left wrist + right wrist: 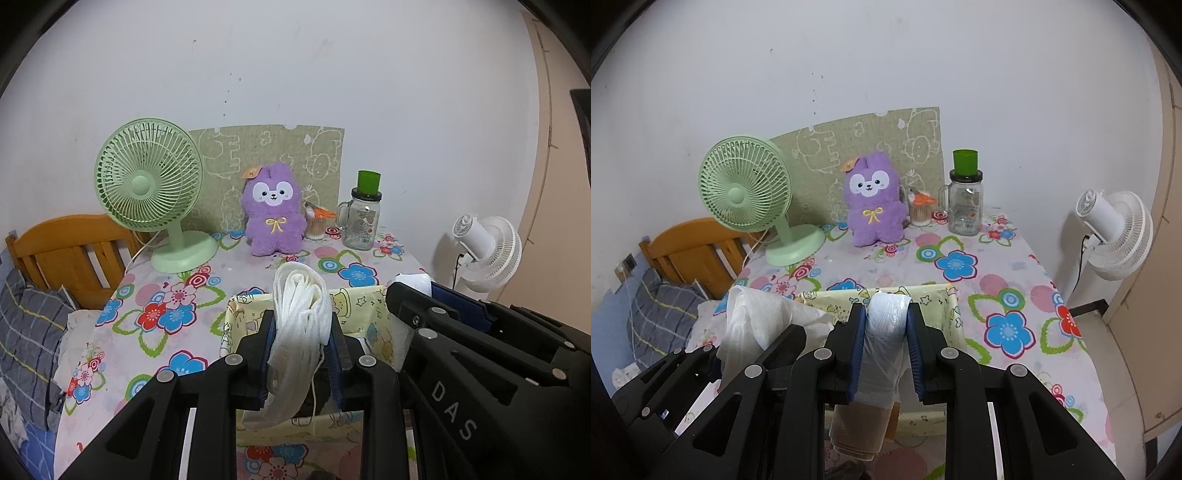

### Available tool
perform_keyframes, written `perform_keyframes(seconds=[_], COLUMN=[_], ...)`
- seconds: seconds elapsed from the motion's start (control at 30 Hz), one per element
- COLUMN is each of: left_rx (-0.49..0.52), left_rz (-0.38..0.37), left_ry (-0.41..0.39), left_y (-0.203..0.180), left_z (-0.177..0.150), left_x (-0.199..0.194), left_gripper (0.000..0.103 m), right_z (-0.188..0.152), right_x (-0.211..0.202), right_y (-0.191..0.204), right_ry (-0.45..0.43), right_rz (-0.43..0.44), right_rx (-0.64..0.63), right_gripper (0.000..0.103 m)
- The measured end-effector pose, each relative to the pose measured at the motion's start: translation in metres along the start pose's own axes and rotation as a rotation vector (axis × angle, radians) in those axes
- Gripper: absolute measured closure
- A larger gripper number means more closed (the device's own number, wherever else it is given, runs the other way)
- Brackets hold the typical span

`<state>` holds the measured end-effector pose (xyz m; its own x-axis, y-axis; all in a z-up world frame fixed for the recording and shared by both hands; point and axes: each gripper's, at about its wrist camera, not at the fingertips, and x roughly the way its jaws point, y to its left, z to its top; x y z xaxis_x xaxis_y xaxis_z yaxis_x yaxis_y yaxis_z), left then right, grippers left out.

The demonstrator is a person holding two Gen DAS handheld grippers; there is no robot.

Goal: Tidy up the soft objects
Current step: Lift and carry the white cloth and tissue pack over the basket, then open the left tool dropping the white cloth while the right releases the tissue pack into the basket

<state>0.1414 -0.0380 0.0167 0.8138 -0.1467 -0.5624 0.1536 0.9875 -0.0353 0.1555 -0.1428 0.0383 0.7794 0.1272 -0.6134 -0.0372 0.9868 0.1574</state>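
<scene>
White cloth bundle [301,332] clamped in the left gripper [301,354], plastic-wrapped roll [886,332] pinched in the right gripper [886,350], both above the yellow fabric basket [362,299]. Risk: the cloth's dangling tail snags the rim and drapes outside.

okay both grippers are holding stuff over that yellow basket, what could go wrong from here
1. The white padded cloth in the left gripper hangs low with a loose string; it may snag on the yellow fabric basket.
2. The plastic-wrapped bundle in the right gripper looks slick and could slip out.
3. The grippers are close together and might bump.
</scene>
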Motion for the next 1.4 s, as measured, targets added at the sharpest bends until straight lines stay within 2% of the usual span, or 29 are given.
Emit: perform_keyframes(seconds=[0.17, 0.63, 0.7, 0.83, 0.93, 1.0, 1.2, 1.4], left_rx=[0.003, -0.011, -0.012, -0.007, -0.003, -0.001, 0.007, 0.015], left_rz=[0.03, 0.035, 0.038, 0.044, 0.053, 0.064, 0.09, 0.106], left_ry=[0.0, 0.042, 0.05, 0.07, 0.086, 0.089, 0.101, 0.124], left_y=[0.002, 0.007, 0.007, 0.007, 0.009, 0.01, 0.014, 0.019], left_z=[0.003, 0.005, 0.004, 0.001, -0.001, -0.003, -0.007, -0.013], left_x=[0.01, 0.037, 0.04, 0.046, 0.05, 0.051, 0.054, 0.059], left_gripper=[0.079, 0.076, 0.07, 0.065, 0.055, 0.044, 0.028, 0.024], right_z=[0.004, 0.006, 0.006, 0.006, 0.006, 0.006, 0.004, 0.001], right_x=[0.008, 0.035, 0.037, 0.043, 0.046, 0.049, 0.056, 0.066], right_y=[-0.001, -0.002, -0.002, -0.002, -0.002, -0.001, 0.002, 0.003], right_ry=[0.002, 0.042, 0.045, 0.054, 0.058, 0.063, 0.073, 0.094], right_rz=[0.001, 0.008, 0.009, 0.011, 0.01, 0.012, 0.014, 0.025], right_rx=[-0.004, -0.011, -0.013, -0.013, -0.016, -0.017, -0.033, -0.035], right_gripper=[0.078, 0.078, 0.078, 0.078, 0.078, 0.078, 0.078, 0.078])
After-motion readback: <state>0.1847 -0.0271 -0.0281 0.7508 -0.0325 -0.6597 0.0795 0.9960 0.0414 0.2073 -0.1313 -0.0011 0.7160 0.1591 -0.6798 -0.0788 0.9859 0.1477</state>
